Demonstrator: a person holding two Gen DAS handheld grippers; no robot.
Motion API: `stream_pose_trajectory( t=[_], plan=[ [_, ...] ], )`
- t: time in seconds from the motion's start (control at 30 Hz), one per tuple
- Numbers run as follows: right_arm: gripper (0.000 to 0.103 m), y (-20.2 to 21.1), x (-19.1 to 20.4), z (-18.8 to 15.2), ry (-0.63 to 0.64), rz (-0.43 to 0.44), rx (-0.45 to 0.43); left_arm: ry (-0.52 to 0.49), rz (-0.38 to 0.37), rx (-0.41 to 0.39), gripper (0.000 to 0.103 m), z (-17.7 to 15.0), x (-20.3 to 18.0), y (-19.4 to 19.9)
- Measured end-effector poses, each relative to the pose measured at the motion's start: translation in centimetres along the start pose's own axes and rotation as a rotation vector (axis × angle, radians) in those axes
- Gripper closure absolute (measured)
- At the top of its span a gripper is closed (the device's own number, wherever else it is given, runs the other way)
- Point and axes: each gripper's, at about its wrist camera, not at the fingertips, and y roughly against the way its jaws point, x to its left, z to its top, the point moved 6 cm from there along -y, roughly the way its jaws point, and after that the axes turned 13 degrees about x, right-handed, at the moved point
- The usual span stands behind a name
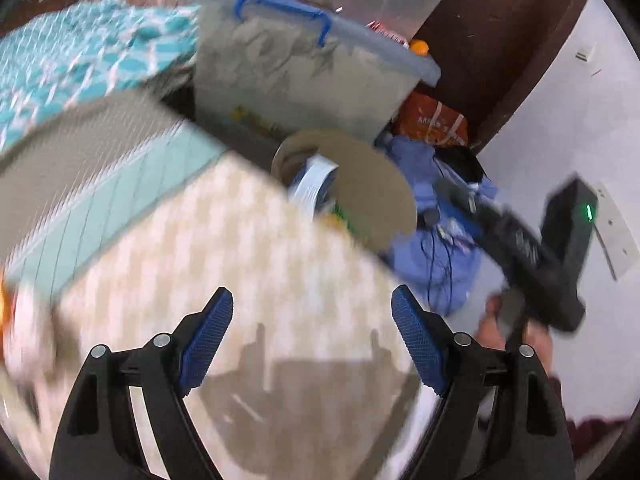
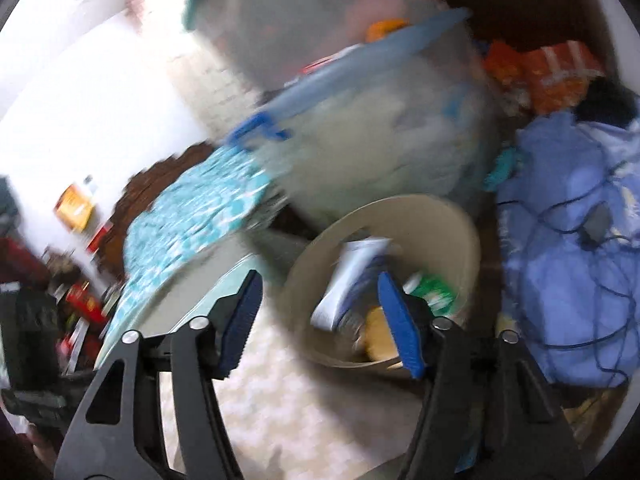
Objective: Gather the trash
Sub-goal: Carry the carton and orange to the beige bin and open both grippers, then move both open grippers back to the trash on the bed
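Both grippers empty, jaws spread apart, bin (image 2: 460, 216) ahead.
Right gripper (image 2: 320, 320) nearer, bin centre-frame; left gripper (image 1: 312, 340) sees it upper-centre.

Both fisheye views are smeared by motion blur, bending straight lines near their dark round edges. The white wall (image 2: 80, 92) left of the clear storage bin (image 2: 360, 128) is blown out. In the left wrist view, soft gripper shadows fall on the pale checkered surface (image 1: 240, 264) below the bin (image 1: 304, 80).
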Motion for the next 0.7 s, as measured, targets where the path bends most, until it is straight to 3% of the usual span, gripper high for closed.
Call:
stream_pose_trajectory(
  t=[0.17, 0.33, 0.4, 0.5, 0.6, 0.7],
  plan=[
    [0.044, -3.6, 8.1, -3.2, 0.138, 0.146, 0.171, 0.083, 0.098, -0.013, 0.026, -9.1, 5.3, 3.4],
    [0.045, -8.9, 18.0, -9.8, 0.289, 0.349, 0.456, 0.324, 0.144, -0.084, 0.031, -17.6, 12.5, 7.8],
    [0.047, -10.8, 21.2, -12.6, 0.338, 0.387, 0.552, 0.405, 0.163, -0.131, 0.031, -20.0, 14.8, 9.8],
    [0.048, -13.5, 24.9, -15.6, 0.411, 0.376, 0.621, 0.506, 0.217, -0.207, 0.031, -22.7, 18.1, 12.9],
    [0.046, -15.9, 27.1, -16.6, 0.399, 0.350, 0.633, 0.585, 0.246, -0.280, 0.030, -24.2, 20.8, 15.5],
    [0.041, -18.6, 28.1, -16.4, 0.377, 0.288, 0.619, 0.648, 0.263, -0.337, 0.018, -24.6, 23.4, 16.8]
  ],
)
